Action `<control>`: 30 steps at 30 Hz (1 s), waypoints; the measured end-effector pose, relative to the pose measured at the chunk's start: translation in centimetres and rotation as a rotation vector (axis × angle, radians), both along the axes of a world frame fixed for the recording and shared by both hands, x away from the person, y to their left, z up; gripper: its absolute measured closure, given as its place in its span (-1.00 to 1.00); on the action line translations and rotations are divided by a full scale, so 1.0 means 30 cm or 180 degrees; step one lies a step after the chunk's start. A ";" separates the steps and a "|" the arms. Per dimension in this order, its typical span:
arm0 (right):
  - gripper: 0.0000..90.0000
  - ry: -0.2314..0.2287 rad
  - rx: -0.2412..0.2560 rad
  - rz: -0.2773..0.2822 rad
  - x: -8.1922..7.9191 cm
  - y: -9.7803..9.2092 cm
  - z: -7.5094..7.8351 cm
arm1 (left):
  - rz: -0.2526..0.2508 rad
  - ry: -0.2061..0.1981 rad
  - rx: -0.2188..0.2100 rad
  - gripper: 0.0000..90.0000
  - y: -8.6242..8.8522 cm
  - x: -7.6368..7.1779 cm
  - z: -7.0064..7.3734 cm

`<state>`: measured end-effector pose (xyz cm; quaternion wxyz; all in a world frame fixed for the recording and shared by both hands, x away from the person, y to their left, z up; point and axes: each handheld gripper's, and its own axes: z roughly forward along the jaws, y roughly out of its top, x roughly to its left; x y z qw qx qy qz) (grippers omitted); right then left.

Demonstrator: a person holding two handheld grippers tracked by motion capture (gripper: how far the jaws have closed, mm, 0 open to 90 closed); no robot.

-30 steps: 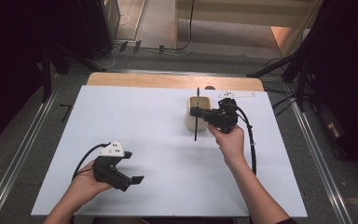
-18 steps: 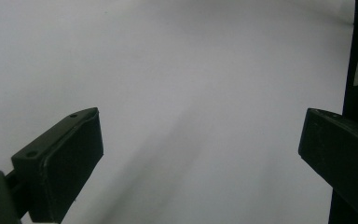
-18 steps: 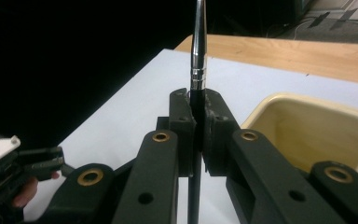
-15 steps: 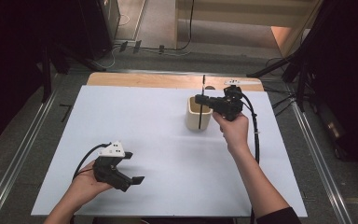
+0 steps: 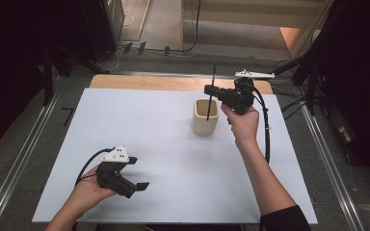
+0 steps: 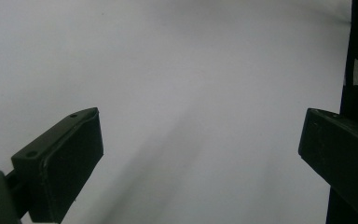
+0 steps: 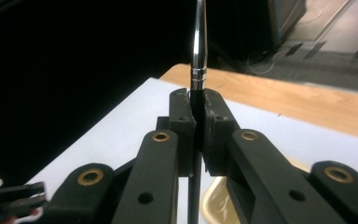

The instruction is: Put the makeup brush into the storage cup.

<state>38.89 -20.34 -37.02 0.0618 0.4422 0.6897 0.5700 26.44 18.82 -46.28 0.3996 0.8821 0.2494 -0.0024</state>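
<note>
The right gripper has its two black jaws pressed together on a thin black pen with a silver metal upper part. In the right gripper view the jaws clamp the dark lower section of the pen, and the silver part stands up above them. The pen is upright, and its lower end goes down into the small cream-coloured square cup. This cup stands on the white table sheet, toward the far edge and nearer to the right side, and the gripper is held above it.

The left gripper is in the person's left hand, close to the near left corner of the table. Its jaws are wide apart, with nothing between them, and under them lies the bare white sheet.
</note>
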 end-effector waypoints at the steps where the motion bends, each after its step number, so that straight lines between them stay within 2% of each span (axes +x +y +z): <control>1: 0.91 -0.0034 -0.0013 -0.0024 0.001 0.001 0.002 | -0.0001 -0.0005 0.0002 -1.00 -0.001 0.000 0.000; 6: 0.91 -0.0198 -0.0061 -0.0135 0.007 0.003 0.006 | -0.0002 -0.0001 -0.0018 -1.00 -0.005 -0.005 -0.004; 16: 0.91 -0.0317 -0.0079 -0.0287 0.031 -0.008 -0.014 | -0.0018 0.0005 0.0008 -1.00 -0.010 -0.010 -0.005; 19: 0.91 -0.0375 -0.0174 -0.0314 0.036 -0.003 -0.019 | -0.0022 -0.0006 -0.0020 -1.00 -0.011 -0.012 -0.004; 22: 0.91 -0.0411 -0.0202 -0.0345 0.045 0.001 -0.026 | -0.0036 -0.0007 -0.0027 -1.00 -0.012 -0.013 -0.004; 27: 0.91 -0.0338 -0.0160 -0.0347 0.069 0.003 -0.049 | -0.0039 0.0007 -0.0012 -1.00 -0.012 -0.014 -0.005; 30: 0.90 -0.0333 -0.0193 -0.0363 0.080 0.006 -0.061 | -0.0034 0.0008 -0.0026 -1.00 -0.010 -0.014 -0.005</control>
